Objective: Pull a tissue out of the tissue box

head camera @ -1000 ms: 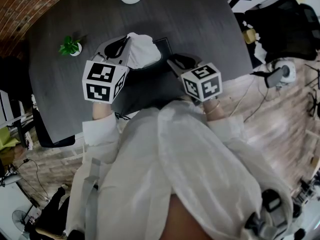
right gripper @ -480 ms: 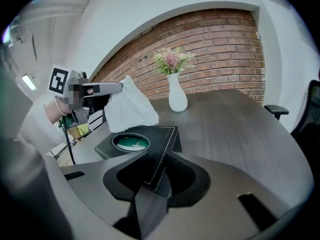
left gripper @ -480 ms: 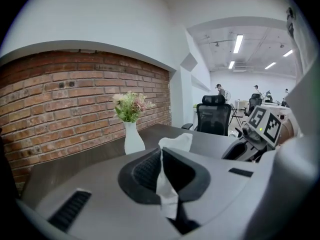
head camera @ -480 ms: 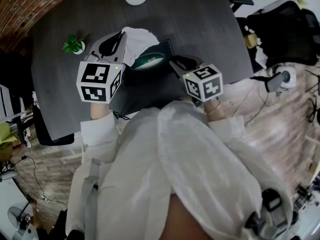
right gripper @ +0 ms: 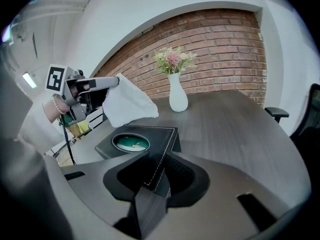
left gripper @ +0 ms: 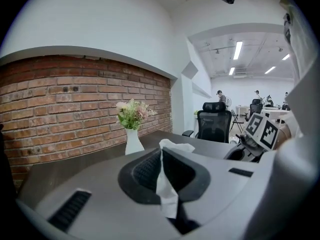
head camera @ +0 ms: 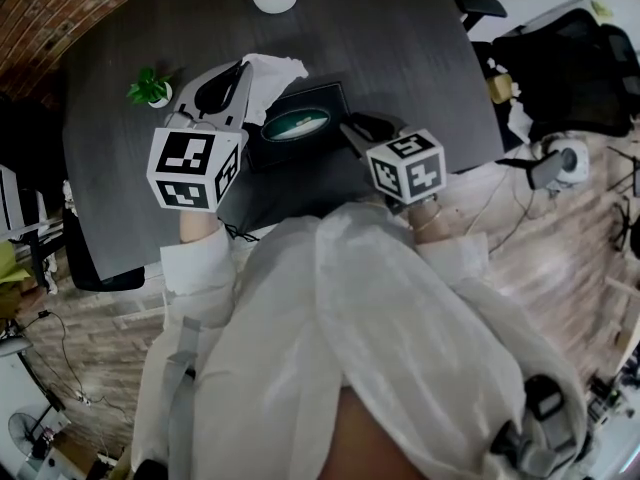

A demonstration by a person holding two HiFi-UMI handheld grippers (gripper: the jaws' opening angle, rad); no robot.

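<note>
**Spotter:** Where does the tissue sit from your claws?

**Operator:** My left claw (left gripper: 162, 170) is pinched together on the tissue (left gripper: 168, 196). A strip of it runs up between the pads and a puff sticks out past the tips. From the head view it hangs up and to the far left of the tissue box (head camera: 300, 123), which lies flat on the worktop (head camera: 400, 48).

**Spotter:** And the right?

**Operator:** My right claw (right gripper: 157, 176) is clamped on the near corner of the box, pinning it down. So the right is the nearer hand to the box and the left is the one that carries. The box's long side runs across between my two claws.

**Spotter:** Is the sheet free?

**Operator:** I think so. Its lower edge looks clear of the oval opening, though the wide lens makes that gap hard to judge.

**Spotter:** What has changed since a second ago?

**Operator:** The tissue was draped over the opening then. Now my left claw has gone up and away, and the green inside shows. The right hasn't budged.
</note>
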